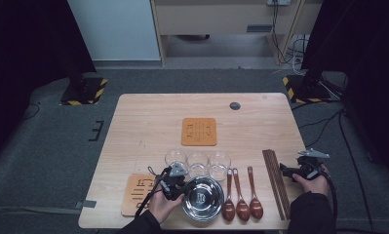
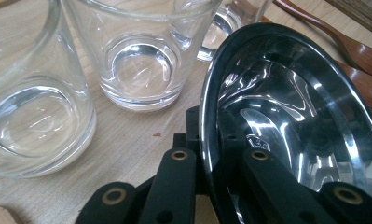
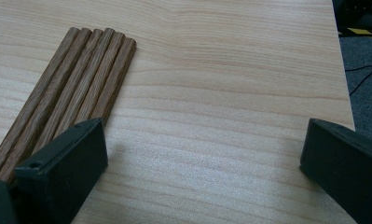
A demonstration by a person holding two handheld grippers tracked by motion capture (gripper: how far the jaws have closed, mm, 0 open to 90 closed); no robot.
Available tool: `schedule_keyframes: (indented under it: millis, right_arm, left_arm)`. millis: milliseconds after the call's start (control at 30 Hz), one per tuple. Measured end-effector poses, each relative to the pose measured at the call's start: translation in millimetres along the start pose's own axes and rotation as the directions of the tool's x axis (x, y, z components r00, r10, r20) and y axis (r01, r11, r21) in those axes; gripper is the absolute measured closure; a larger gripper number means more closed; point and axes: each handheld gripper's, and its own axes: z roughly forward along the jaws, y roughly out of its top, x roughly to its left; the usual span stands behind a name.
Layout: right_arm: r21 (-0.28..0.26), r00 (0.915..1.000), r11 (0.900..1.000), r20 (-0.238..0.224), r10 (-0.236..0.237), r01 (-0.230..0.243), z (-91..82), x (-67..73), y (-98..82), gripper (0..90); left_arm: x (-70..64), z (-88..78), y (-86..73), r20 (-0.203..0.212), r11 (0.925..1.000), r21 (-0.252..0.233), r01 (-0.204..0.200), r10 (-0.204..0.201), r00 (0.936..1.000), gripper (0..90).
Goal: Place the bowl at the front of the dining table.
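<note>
We see a pale wooden bench (image 1: 148,122) in the middle of the high view, standing on grey carpet, with dark curtains at both upper corners, a pale wall panel at the top, and yellow-and-black striped stand bases (image 1: 85,92) beside the bench's far corners. An orange mat (image 1: 199,131) lies at the centre of the frame; it carries rows of marks too small for us to read. A second mat (image 1: 136,192) sits at the lower left. Three glasses (image 1: 198,162) stand in a row just above the steel bowl (image 1: 203,197), which lies near the bottom edge, with three wooden spoons (image 1: 242,197) to its right and a bundle of chopsticks (image 1: 276,183) further right. Our left tool (image 1: 175,183) is clenched on the bowl's rim, one jaw inside and one outside, as the left gripper view shows (image 2: 207,140). Our right tool (image 1: 292,171) hangs released just right of the chopsticks (image 3: 76,88), jaws wide over bare wood
</note>
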Motion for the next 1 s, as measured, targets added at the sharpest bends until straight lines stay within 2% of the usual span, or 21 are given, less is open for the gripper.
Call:
schedule_keyframes:
  millis: [333, 1000]
  right_arm:
    - [0.0, 1.0, 1.0, 0.0, 0.0, 0.0, 0.0, 0.0, 0.0, 0.6]
    - [0.0, 1.0, 1.0, 0.0, 0.001, -0.001, 0.0, 0.0, 0.0, 0.6]
  left_arm:
    - [-1.4, -11.9, 1.8, 0.002, 0.9991, -0.04, -0.012, 0.012, 0.9999, 86.1]
    - [-3.5, -33.2, 4.1, 0.008, 0.9954, -0.09, -0.032, 0.033, 0.9994, 85.9]
